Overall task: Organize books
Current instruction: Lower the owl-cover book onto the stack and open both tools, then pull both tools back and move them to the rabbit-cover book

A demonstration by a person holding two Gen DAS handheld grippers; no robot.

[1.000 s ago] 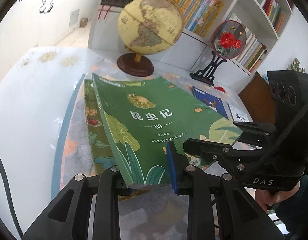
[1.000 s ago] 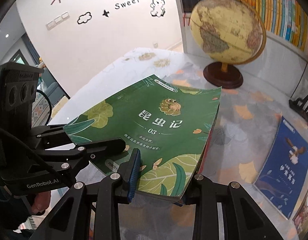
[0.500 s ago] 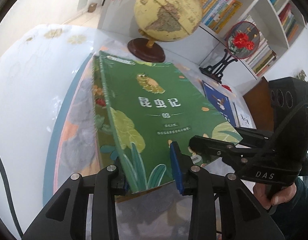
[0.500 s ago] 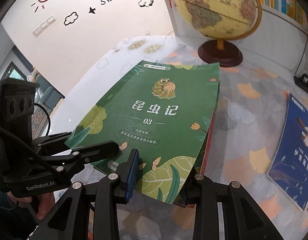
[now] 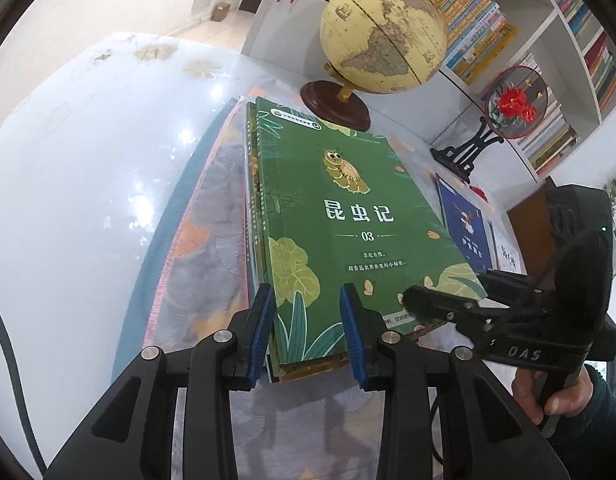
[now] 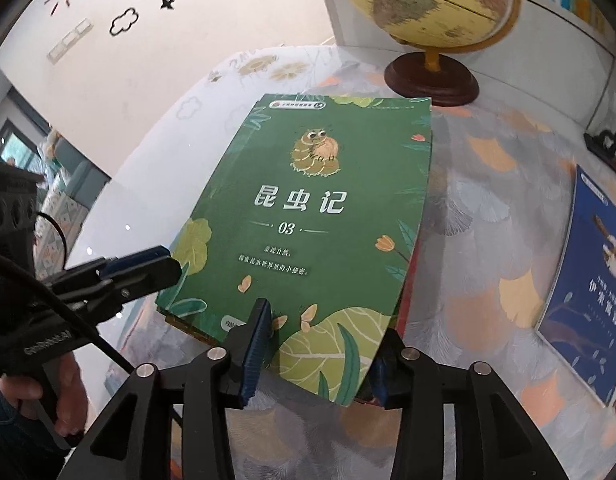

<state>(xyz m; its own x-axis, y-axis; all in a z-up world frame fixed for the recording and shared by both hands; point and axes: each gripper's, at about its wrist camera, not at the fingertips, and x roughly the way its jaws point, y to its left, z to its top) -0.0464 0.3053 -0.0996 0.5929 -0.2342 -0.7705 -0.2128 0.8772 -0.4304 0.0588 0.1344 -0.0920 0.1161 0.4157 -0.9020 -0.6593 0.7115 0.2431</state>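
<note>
A green book with a caterpillar on its cover (image 5: 348,220) (image 6: 308,220) lies flat on top of a small stack of books (image 5: 253,200) on the table. My left gripper (image 5: 308,332) is open, its blue pads astride the book's near left corner. My right gripper (image 6: 316,352) is shut on the book's near right corner, one pad on the cover and the other under it. Each gripper shows in the other's view, the right in the left wrist view (image 5: 448,304), the left in the right wrist view (image 6: 139,272).
A globe on a wooden base (image 5: 384,40) stands just behind the stack. A blue book (image 6: 592,276) lies on the table to the right. A round fan with red flowers on a black stand (image 5: 512,104) and bookshelves (image 5: 468,20) are behind. The table (image 5: 87,160) has a leaf-pattern cloth.
The green book has come down from a tilt and now lies squared on the stack. My left gripper has opened and let go of its corner.
</note>
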